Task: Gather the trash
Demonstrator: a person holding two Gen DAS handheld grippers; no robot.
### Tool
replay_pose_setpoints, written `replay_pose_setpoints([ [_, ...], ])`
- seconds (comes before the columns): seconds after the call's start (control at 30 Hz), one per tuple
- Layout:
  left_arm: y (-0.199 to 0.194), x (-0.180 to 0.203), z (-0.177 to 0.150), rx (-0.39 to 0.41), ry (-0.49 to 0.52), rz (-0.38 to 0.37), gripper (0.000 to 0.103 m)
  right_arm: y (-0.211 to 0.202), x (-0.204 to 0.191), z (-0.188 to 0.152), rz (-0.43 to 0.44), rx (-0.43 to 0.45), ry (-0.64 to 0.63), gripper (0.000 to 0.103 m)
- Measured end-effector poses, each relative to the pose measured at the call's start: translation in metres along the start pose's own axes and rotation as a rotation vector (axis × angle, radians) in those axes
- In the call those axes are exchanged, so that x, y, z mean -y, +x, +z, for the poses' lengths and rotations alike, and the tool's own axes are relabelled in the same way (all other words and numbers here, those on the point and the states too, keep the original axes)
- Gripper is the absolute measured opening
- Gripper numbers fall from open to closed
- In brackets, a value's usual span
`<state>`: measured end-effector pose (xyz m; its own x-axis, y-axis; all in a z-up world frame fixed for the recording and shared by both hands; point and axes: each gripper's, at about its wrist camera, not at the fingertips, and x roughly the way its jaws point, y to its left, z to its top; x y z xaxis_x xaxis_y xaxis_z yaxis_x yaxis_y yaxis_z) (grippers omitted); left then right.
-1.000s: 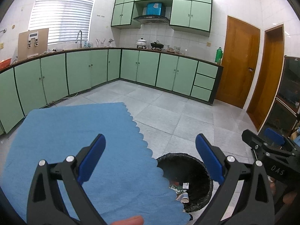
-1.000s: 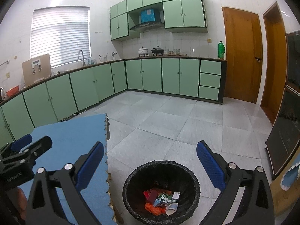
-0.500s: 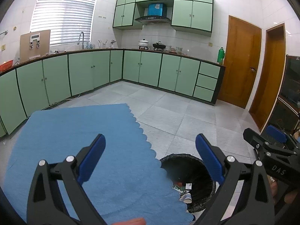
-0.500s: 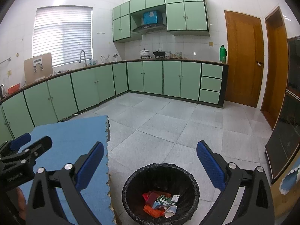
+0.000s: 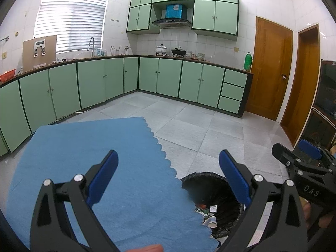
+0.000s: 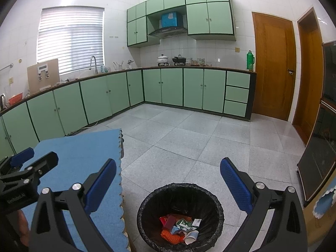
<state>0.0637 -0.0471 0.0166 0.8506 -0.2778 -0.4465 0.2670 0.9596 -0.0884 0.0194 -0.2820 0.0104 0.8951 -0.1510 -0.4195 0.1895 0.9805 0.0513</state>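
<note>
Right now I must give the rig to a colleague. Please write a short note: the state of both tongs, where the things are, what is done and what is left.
Left tongs: open, holding nothing, over the blue mat.
Right tongs: open, holding nothing, above the bin.
The bin stands on the floor, beside the mat's scalloped edge; black liner in place.
Done: trash (wrappers, a paper cup) lies at the bin's bottom.
Left: no loose trash is visible on the mat or floor from either view; check outside these views before stopping.
</note>
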Motion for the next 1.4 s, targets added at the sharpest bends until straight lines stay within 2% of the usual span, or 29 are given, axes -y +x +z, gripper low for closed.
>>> replay_pose_setpoints([
  [1.4, 0.0009, -0.0035, 0.0004, 0.001, -0.003, 0.008, 0.094, 0.0009, -0.0014, 0.0014, 0.001, 0.0, -0.002, 0.097],
])
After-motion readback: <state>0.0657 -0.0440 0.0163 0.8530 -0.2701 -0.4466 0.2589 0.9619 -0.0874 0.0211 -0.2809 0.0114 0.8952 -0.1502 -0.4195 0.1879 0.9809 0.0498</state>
